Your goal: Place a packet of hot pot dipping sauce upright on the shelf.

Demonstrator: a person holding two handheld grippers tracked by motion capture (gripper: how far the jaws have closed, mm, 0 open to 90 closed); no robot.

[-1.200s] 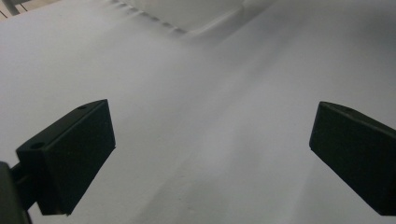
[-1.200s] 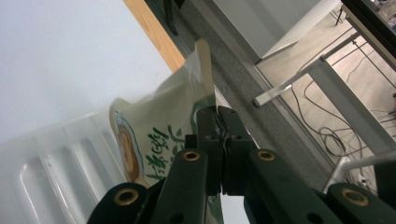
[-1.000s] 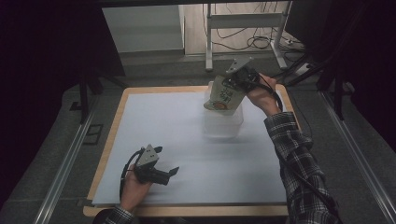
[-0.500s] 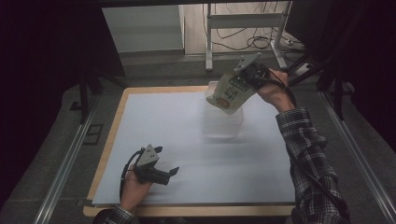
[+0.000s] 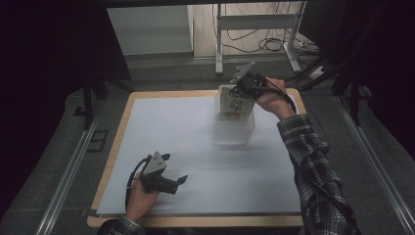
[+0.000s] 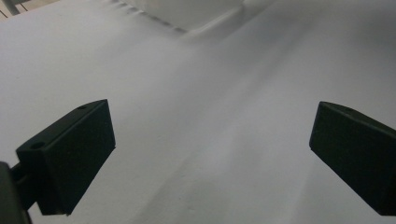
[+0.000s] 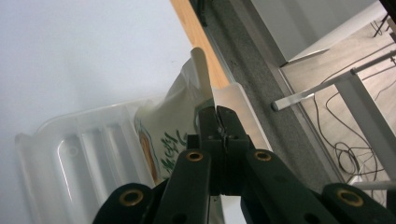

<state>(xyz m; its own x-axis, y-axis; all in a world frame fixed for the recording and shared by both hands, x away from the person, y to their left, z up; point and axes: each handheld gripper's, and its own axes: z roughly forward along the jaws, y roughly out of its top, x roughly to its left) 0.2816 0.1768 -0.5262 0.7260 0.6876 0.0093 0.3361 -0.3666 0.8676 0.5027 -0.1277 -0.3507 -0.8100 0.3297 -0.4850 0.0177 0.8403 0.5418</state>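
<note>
The table (image 5: 117, 147) in front of me has a pale wooden rim, and a white sheet (image 5: 195, 142) covers nearly all of its top. Beyond the far edge I see grey floor, the legs of a metal stand (image 5: 254, 22) and some loose cables (image 5: 274, 44).

Toward the far right part of the sheet sits a clear plastic container (image 5: 234, 131), ribbed along its walls. In my right gripper view its ribs run along the wall below my jaws, and the wooden table edge passes just behind it.

A cream-coloured pouch (image 5: 234, 102) with green lettering stands partly inside that container, tilted, its top above the rim. My right gripper (image 5: 243, 88) pinches the pouch at its upper edge: in the right gripper view the two black jaws are pressed together on the pouch's top seam. My right sleeve is plaid.

My left gripper (image 5: 177, 180) lies low near the front left of the sheet, well apart from the container. In the left gripper view its jaws stand wide apart with bare white sheet between them, holding nothing.
</note>
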